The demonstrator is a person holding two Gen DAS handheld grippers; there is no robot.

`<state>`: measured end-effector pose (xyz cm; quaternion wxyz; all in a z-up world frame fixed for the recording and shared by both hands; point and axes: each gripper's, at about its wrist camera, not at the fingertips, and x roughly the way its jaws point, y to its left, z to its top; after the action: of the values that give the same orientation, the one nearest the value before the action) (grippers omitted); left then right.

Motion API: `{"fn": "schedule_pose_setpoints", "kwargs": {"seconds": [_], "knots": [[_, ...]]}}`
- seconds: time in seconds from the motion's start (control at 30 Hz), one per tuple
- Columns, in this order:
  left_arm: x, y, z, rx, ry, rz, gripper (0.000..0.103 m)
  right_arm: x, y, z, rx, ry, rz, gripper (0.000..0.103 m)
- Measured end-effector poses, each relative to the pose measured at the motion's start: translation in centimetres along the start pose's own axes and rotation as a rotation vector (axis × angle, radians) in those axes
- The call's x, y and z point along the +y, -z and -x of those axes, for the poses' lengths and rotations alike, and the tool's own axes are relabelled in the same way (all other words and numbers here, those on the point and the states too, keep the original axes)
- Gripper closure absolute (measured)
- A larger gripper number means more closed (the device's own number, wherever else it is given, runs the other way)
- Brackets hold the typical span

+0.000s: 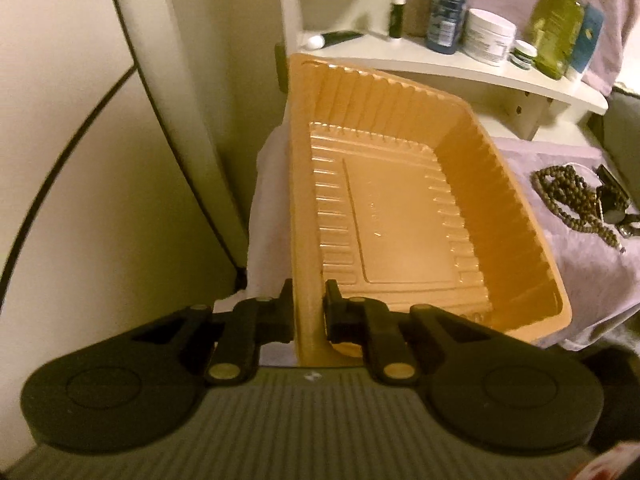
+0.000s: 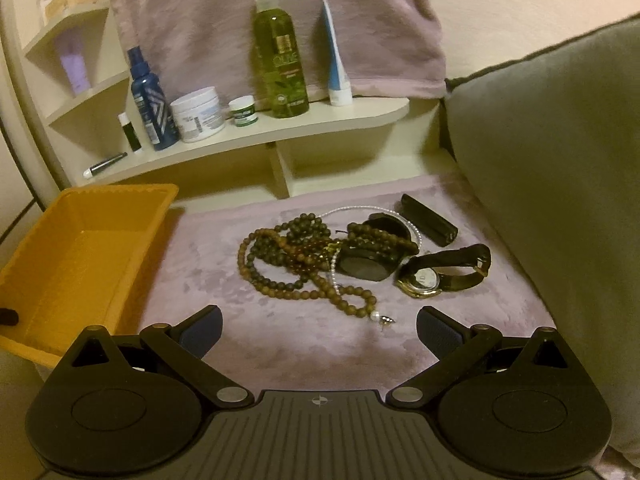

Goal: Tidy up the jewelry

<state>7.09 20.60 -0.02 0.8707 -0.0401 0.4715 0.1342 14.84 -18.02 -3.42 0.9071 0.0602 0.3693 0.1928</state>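
Left hand-held gripper (image 1: 308,312) pinches the orange tray (image 1: 400,208) rim, apparently lifted; right hand-held gripper (image 2: 319,330) spread.

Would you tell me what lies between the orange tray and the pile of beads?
Only bare pink cloth separates the orange tray from the beads, clearest in the right wrist view.

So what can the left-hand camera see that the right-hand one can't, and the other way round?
Only the left wrist view shows the left gripper shut on the orange tray's wall. Only the right wrist view shows the open right gripper, the gold watch, the black case and the grey cushion. Both show the tray, the brown beads and the shelf bottles.
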Motion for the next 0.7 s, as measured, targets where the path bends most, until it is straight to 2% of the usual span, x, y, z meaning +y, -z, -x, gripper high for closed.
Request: {"fn": "schedule_pose_setpoints", "kwargs": {"seconds": [0.3,0.33,0.37,0.47,0.63,0.7], "knots": [[-2.9,-0.6,2.0,-0.044,-0.006,-0.007,0.091,-1.8,0.4,-1.2,-0.025,-0.022,0.036,0.001],[-3.2,-0.7,2.2,-0.052,-0.010,-0.012,0.091,-1.9,0.4,-1.4,-0.022,-0.021,0.048,0.005],[-3.5,-0.8,2.4,-0.063,-0.009,-0.019,0.091,-2.0,0.3,-1.6,-0.018,-0.021,0.062,0.014],[-4.3,-1.1,2.8,-0.075,-0.016,-0.057,0.091,-2.1,0.3,-2.6,-0.007,-0.029,0.108,0.020],[-4.3,-1.2,2.7,-0.074,-0.021,-0.081,0.091,-2.1,0.8,-4.3,0.018,-0.003,0.201,0.048],[-4.3,-1.1,2.8,-0.077,-0.023,-0.083,0.091,-2.7,1.2,-5.0,0.034,0.012,0.219,0.054]]}}
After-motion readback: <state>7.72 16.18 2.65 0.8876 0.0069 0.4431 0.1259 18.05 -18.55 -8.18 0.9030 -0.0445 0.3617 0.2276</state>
